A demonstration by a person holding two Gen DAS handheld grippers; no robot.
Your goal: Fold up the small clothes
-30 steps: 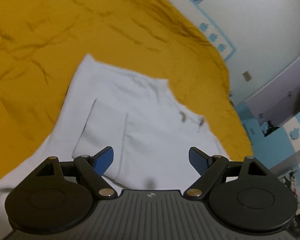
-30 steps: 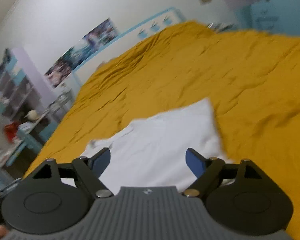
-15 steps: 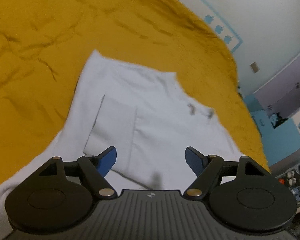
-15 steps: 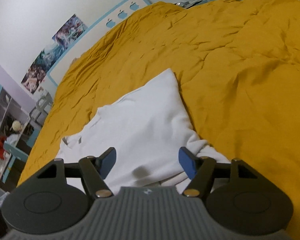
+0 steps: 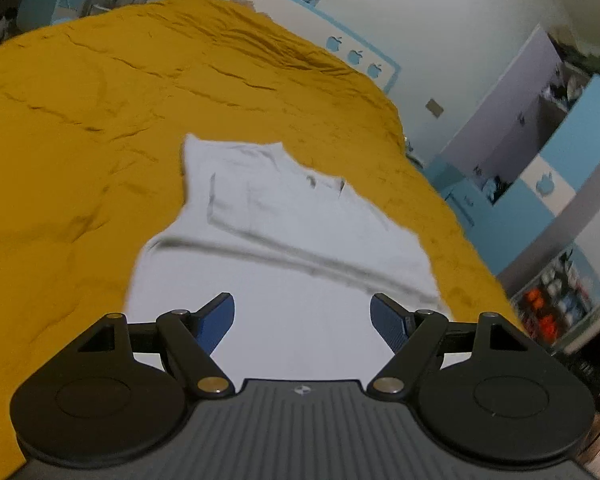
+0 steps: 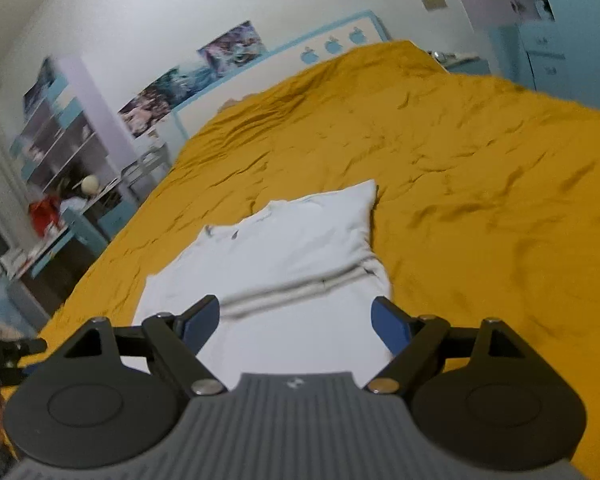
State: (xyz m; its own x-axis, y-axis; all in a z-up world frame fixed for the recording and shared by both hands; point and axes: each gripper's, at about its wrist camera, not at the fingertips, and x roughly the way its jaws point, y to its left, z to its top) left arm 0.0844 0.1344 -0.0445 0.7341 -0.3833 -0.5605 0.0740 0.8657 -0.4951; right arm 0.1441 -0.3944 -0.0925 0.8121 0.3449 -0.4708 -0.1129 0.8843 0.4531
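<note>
A white garment (image 5: 284,240) lies spread on the orange bedspread (image 5: 80,140), with one sleeve folded over its body and the collar at the far end. It also shows in the right wrist view (image 6: 284,264). My left gripper (image 5: 302,316) is open and empty, held above the near part of the garment. My right gripper (image 6: 296,320) is open and empty, also above the garment's near part, with the orange bedspread (image 6: 480,200) to its right.
The bed's headboard (image 5: 356,56) with blue apple marks stands against the far wall. A blue cabinet (image 5: 548,184) stands right of the bed. Shelves and a cluttered desk (image 6: 60,200) stand left of the bed.
Both grippers have pulled back and tilted up, so more of the room and the whole garment show. Both stay open and empty.
</note>
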